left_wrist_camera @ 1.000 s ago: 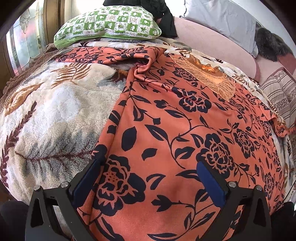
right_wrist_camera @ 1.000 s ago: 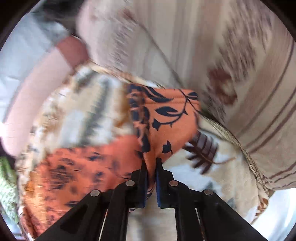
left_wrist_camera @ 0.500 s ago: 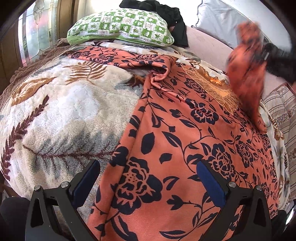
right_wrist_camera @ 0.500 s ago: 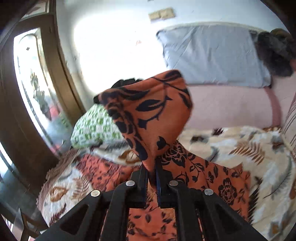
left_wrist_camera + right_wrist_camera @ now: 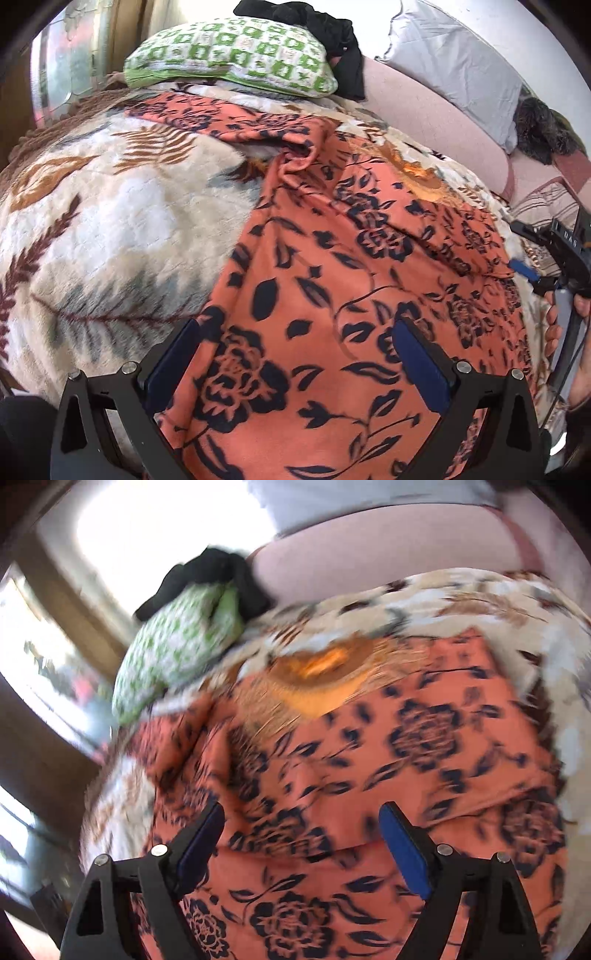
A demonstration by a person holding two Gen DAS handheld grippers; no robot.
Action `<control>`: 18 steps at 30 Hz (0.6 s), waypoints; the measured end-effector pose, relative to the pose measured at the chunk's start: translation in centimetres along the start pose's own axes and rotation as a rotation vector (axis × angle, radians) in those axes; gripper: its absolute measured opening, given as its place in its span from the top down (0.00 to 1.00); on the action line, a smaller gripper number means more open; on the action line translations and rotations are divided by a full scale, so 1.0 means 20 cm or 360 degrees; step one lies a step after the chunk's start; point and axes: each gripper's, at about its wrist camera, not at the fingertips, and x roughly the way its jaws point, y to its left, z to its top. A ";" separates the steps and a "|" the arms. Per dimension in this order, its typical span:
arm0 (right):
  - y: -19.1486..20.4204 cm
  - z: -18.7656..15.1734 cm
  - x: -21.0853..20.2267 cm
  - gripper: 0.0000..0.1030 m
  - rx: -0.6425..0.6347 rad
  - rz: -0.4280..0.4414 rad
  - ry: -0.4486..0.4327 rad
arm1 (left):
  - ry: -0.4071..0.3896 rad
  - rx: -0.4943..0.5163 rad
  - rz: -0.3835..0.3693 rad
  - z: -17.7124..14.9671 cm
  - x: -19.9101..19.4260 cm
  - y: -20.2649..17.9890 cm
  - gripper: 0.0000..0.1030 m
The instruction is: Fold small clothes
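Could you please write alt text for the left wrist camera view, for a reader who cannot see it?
An orange garment with dark floral print lies spread on a leaf-patterned blanket, between the open left gripper fingers. A green checked pillow sits behind; the right gripper enters at the right edge.

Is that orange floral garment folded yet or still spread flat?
Partly folded: the orange floral garment lies spread on the blanket, with one right-side flap doubled over onto it, its edge by the opening right tongs.

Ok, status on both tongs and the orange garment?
Left tongs open above orange floral garment. Right tongs opening, nothing between. Garment spread on blanket; nothing blocking.
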 end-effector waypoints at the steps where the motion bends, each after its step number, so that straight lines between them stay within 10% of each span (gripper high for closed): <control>1: -0.08 0.02 -0.01 0.15 0.0135 0.0061 -0.0019 | 0.0018 -0.0004 -0.0062 0.05 0.01 -0.02 0.00; 8: -0.31 -0.16 -0.05 0.15 0.0379 0.0408 0.0028 | 0.0249 -0.0088 -0.0560 0.57 0.24 -0.18 0.00; 14: -0.37 -0.24 0.01 0.15 0.0411 0.0561 -0.0008 | 0.0467 0.0024 -0.0446 0.84 0.60 -0.36 0.00; 18: -0.37 -0.23 0.01 0.15 0.0346 0.0604 -0.0005 | 0.0616 -0.0192 -0.0394 0.87 0.80 -0.28 0.01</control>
